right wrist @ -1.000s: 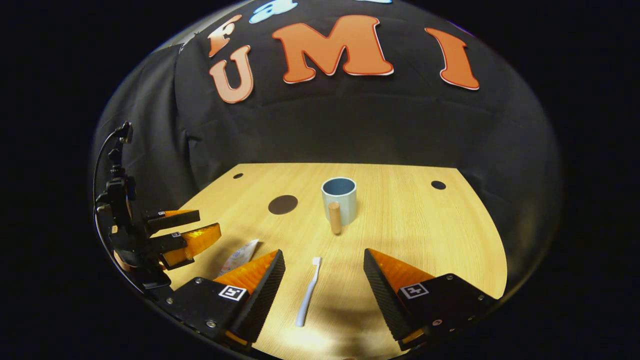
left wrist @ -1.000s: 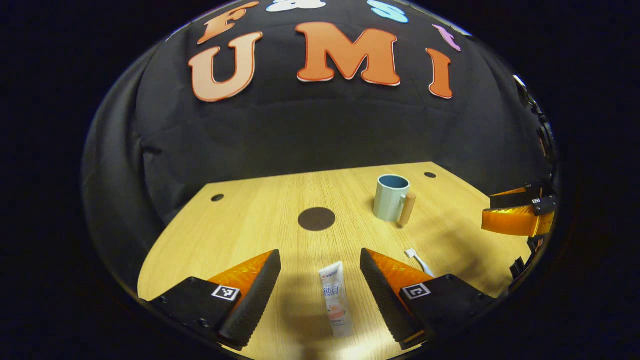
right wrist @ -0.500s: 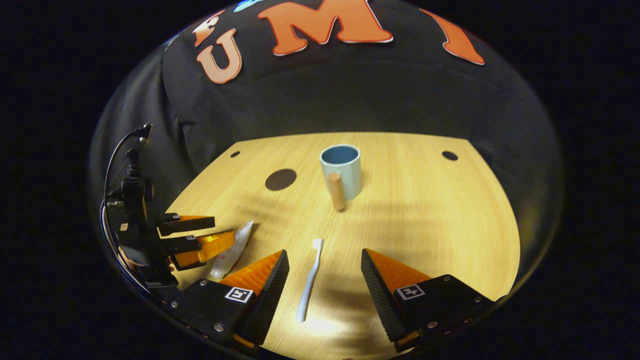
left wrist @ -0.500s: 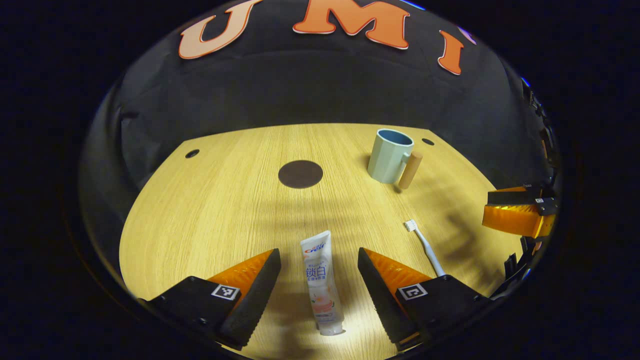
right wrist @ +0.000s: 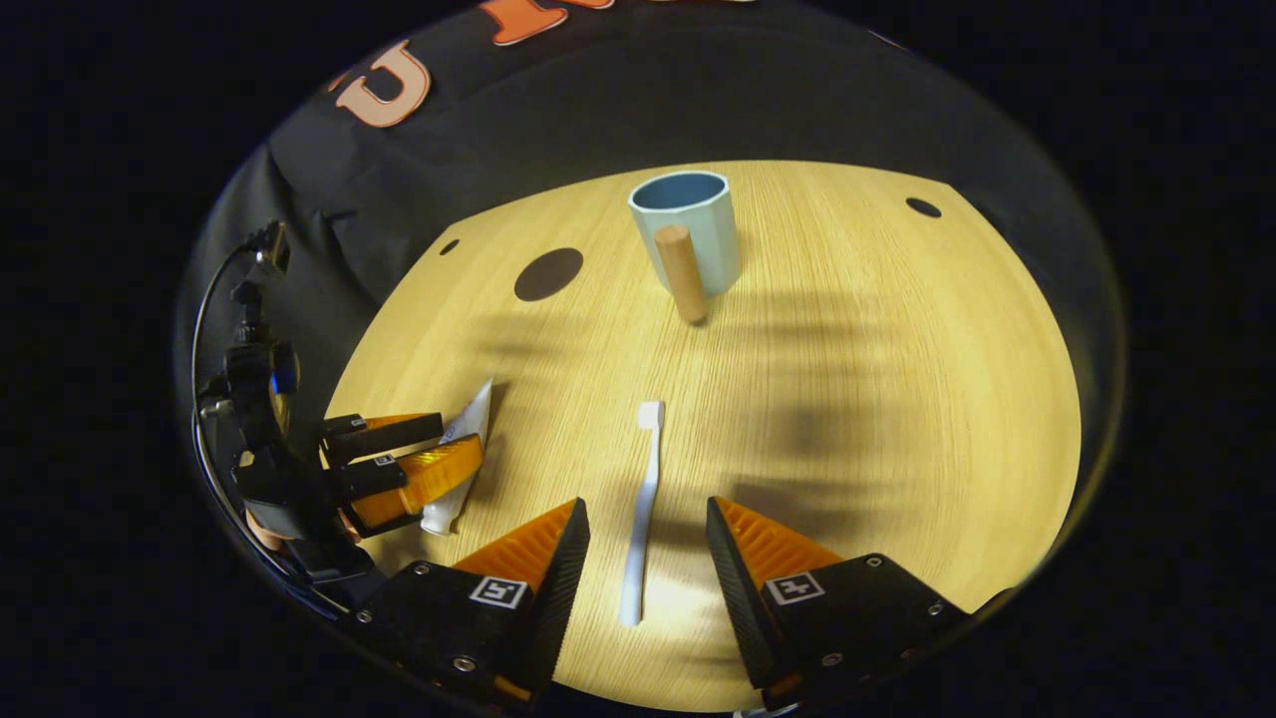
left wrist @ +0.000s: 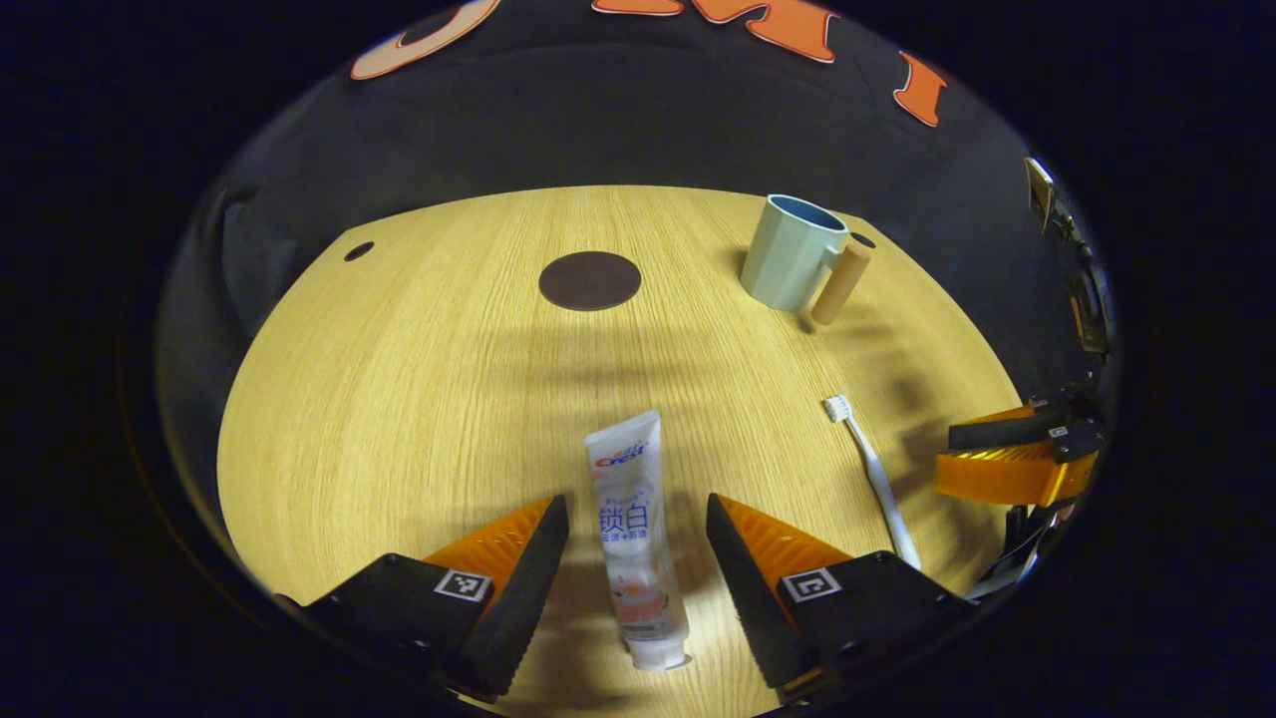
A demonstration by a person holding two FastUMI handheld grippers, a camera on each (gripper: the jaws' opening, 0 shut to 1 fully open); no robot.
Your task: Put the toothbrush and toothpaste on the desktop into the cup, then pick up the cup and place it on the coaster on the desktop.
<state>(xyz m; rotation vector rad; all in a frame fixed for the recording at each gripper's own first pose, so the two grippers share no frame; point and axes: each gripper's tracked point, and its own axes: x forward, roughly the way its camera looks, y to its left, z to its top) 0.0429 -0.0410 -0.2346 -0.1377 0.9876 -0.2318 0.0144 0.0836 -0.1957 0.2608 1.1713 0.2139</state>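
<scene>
A white toothpaste tube (left wrist: 634, 534) lies flat on the wooden desktop, its cap end toward me, between the fingers of my open left gripper (left wrist: 636, 543); neither finger touches it. A white toothbrush (right wrist: 641, 509) lies bristle end away, between the fingers of my open right gripper (right wrist: 643, 553), also untouched. The pale blue cup (right wrist: 688, 239) with a wooden handle stands upright at the far side; in the left gripper view the cup (left wrist: 793, 251) is far right. The round dark coaster (left wrist: 589, 280) lies left of it. The left gripper (right wrist: 399, 469) straddles the toothpaste (right wrist: 461, 454) in the right gripper view.
The wooden desktop (left wrist: 419, 379) has small dark holes near its far corners (left wrist: 358, 250) (right wrist: 922, 207). The black cloth wall rises right behind the table. The right gripper (left wrist: 1007, 464) shows at the right edge of the left gripper view, beside the toothbrush (left wrist: 869, 474).
Both grippers have tilted down and come lower over the table. The toothpaste and toothbrush now reach deeper between their fingers, which stand slightly narrower. Nothing has been taken hold of.
</scene>
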